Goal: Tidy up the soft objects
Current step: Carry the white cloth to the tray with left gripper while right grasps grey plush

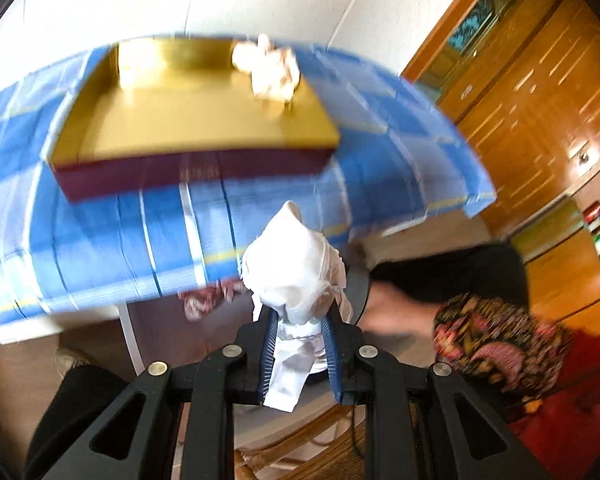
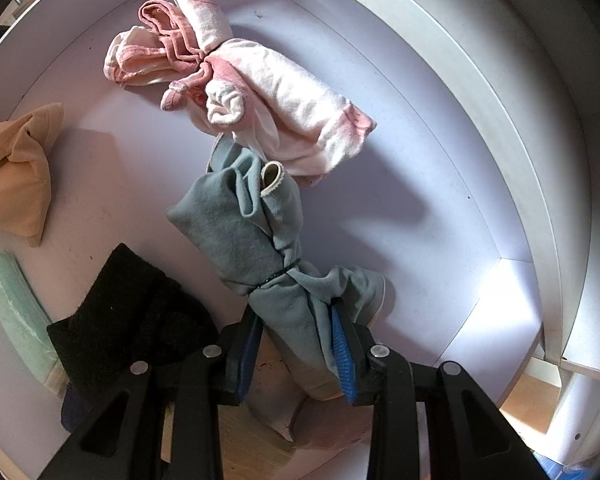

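Observation:
In the left wrist view my left gripper point(image 1: 298, 322) is shut on a bunched white cloth point(image 1: 296, 264) and holds it in the air in front of the table. A gold-lined box point(image 1: 188, 116) with dark red sides sits on the blue checked tablecloth point(image 1: 112, 232); a cream soft bundle point(image 1: 270, 68) lies at its far right corner. In the right wrist view my right gripper point(image 2: 296, 322) is shut on a grey-blue tied cloth bundle point(image 2: 252, 232), over a white shelf point(image 2: 420, 184). A pink and white bundle point(image 2: 260, 80) lies just beyond it.
On the shelf lie a black cloth point(image 2: 132, 312), a tan pouch point(image 2: 16, 172) and a mint green roll point(image 2: 16, 308) at the left. The shelf's rim point(image 2: 500, 100) curves along the right. A wooden cabinet point(image 1: 540, 100) stands right of the table. A patterned sleeve point(image 1: 496, 340) is nearby.

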`<state>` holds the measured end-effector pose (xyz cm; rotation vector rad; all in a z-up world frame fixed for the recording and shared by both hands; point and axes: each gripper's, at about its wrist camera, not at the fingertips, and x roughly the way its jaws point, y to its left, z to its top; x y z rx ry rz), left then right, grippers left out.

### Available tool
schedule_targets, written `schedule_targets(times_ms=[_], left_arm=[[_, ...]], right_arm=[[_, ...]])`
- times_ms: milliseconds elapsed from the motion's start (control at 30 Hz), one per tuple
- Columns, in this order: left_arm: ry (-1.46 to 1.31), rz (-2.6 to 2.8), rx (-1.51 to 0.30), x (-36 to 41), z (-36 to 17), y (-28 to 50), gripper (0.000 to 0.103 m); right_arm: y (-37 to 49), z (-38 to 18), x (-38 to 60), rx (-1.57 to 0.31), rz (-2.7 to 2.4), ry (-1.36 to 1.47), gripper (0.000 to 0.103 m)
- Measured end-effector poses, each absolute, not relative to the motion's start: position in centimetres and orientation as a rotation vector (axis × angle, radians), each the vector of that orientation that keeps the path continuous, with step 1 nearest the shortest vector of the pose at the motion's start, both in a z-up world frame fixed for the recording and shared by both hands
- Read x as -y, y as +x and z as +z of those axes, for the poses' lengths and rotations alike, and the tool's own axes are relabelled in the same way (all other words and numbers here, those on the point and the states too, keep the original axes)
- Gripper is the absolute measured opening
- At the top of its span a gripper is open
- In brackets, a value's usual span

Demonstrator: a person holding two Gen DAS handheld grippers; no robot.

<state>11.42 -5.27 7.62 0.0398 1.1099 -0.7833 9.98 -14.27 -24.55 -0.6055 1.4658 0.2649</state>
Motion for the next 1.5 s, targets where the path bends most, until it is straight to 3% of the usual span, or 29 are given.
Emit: schedule_targets(times_ms=[400,767,933,1133,1167,1233,1267,1300,1433,1467,1500], left_arm=[[-0.025,-0.737,-1.02,6.9,14.1,19.8,0.021],[-0.025,-0.656,-1.035,9.4,14.3,27.0,0.02],[-0.007,-0.624,-1.036,10.5,13.8,29.4,0.012],[-0.032,-0.559,-1.1,11.7,10.6,32.1,0.012],[-0.049,-0.564,-1.133,11.9,9.8,32.4,0.015],[-0.033,-0.561,-1.177,12.5,8.7,32.1,0.042],[-0.012,-0.542,-1.185,12.7,8.3,31.9,0.067],[-0.013,-0.53,-1.189,12.8,8.0,31.7,0.076],[-0.059,-0.517,-1.285,12.8,6.4,31.6,0.081],[-0.034,-0.503,-1.299,13.0,6.0,31.4,0.078],[0.012,-0.501,-1.314,13.5,5.4,31.2,0.065]], right_arm=[[10.2,-24.8,14.3,-1.464,0.266,-0.608,0.033],[10.2,-24.7,14.8,-1.472,0.273,-0.573,0.033],[10.4,-24.8,15.1,-1.473,0.273,-0.555,0.033],[10.5,-24.8,15.4,-1.477,0.27,-0.533,0.033],[10.6,-24.8,15.5,-1.48,0.269,-0.524,0.033],[10.8,-24.8,15.8,-1.483,0.268,-0.511,0.033],[10.9,-24.7,15.8,-1.485,0.268,-0.507,0.033],[11.1,-24.7,15.9,-1.487,0.266,-0.504,0.033],[11.2,-24.6,16.0,-1.486,0.263,-0.504,0.034],[11.2,-24.5,16.0,-1.485,0.263,-0.505,0.034],[11.2,-24.5,16.0,-1.483,0.262,-0.505,0.034]])
